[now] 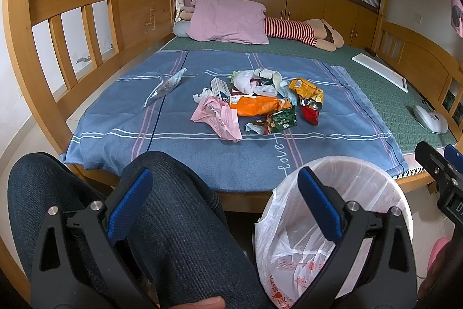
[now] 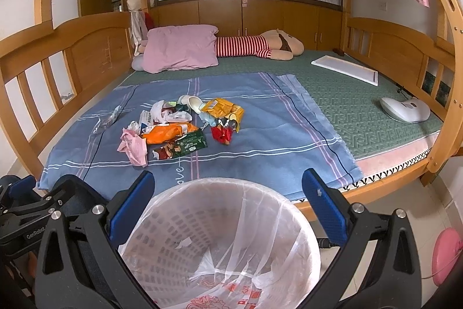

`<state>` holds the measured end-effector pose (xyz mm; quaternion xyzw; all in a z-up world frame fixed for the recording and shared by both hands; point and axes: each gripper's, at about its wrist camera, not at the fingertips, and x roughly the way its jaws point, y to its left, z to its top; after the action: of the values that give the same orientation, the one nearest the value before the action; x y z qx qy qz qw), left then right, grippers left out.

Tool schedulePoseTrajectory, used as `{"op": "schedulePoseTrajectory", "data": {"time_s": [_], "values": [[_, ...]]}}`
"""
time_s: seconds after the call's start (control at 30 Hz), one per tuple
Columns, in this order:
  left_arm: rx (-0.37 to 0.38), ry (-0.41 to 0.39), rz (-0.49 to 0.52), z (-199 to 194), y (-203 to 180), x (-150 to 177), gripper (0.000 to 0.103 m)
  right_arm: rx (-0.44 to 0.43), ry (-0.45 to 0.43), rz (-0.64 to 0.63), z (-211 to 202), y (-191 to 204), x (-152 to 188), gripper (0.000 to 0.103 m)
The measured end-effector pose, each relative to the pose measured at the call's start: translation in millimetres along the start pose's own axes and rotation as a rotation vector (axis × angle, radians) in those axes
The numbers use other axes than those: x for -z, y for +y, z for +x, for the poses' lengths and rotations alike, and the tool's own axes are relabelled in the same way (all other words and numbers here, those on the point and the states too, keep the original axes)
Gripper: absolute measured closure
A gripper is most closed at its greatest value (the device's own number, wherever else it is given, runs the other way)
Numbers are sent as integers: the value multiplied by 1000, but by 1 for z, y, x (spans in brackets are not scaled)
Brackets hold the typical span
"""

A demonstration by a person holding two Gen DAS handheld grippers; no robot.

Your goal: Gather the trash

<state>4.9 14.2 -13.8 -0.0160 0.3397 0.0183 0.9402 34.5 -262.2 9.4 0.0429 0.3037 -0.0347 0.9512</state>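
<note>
Left tool (image 1: 224, 199): wide open, nothing between the blue pads, poised above a denim-clad knee (image 1: 173, 207) at the near edge of the bed. Right tool (image 2: 228, 193): wide open likewise, empty, poised directly over the mouth of the bin. Part of the right tool also visible at the right margin of the left wrist view.

Bin (image 2: 220, 236): white lattice basket lined with a clear plastic bag, standing on the floor just beside the near side of the bed, to the right of the knee. Liner carrying red print; small scraps lying inside, nature not determinable.

Trash pile (image 2: 185, 129): on the blue striped blanket (image 2: 260, 141), centre-left, beyond the bin. Noted in the pile: pink plastic bag (image 2: 133, 145) at the near left; orange wrapper (image 2: 166, 132) touching it; green packet (image 2: 191, 145) just beside the orange one on the near side; red wrapper (image 2: 221, 135) to the right; yellow snack bag (image 2: 222, 110) behind that; white paper cup (image 2: 192, 103) on its side at the far edge; white plastic bag (image 2: 165, 113) at the far left. Separate clear wrapper (image 2: 108, 118) lying apart, left of the pile.

Farther off: pink pillow (image 2: 179, 48) and striped plush toy (image 2: 260, 47) at the far end of the green mattress (image 2: 361, 106); white board (image 2: 345, 68) and white device (image 2: 405, 109) to the right, well apart from the trash.
</note>
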Motion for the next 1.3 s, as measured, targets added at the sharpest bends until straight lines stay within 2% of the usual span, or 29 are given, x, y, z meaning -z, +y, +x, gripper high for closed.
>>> {"op": "schedulePoseTrajectory", "data": {"time_s": [0.83, 0.9, 0.97, 1.0, 1.13, 1.2, 1.23, 1.3], "values": [[11, 5, 14, 4, 1, -5, 3, 5, 4, -1, 2, -2, 0, 3], [26, -6, 51, 12, 3, -21, 3, 5, -11, -4, 4, -4, -11, 3], [-24, -31, 89, 26, 16, -53, 3, -1, -7, 15, 12, -9, -30, 3], [-44, -24, 92, 35, 29, -76, 3, -33, -2, 37, 18, -12, -40, 3], [-17, 25, -14, 66, 81, -122, 3, -103, 36, 44, 47, -7, -63, 3], [-10, 51, -37, 86, 96, -132, 6, -148, 93, 22, 75, 6, -67, 3], [-13, 74, -32, 101, 99, -135, 10, -212, 153, 20, 98, 14, -66, 4], [1, 133, -12, 133, 98, -139, 13, -256, 223, 21, 125, 29, -64, 11]]}}
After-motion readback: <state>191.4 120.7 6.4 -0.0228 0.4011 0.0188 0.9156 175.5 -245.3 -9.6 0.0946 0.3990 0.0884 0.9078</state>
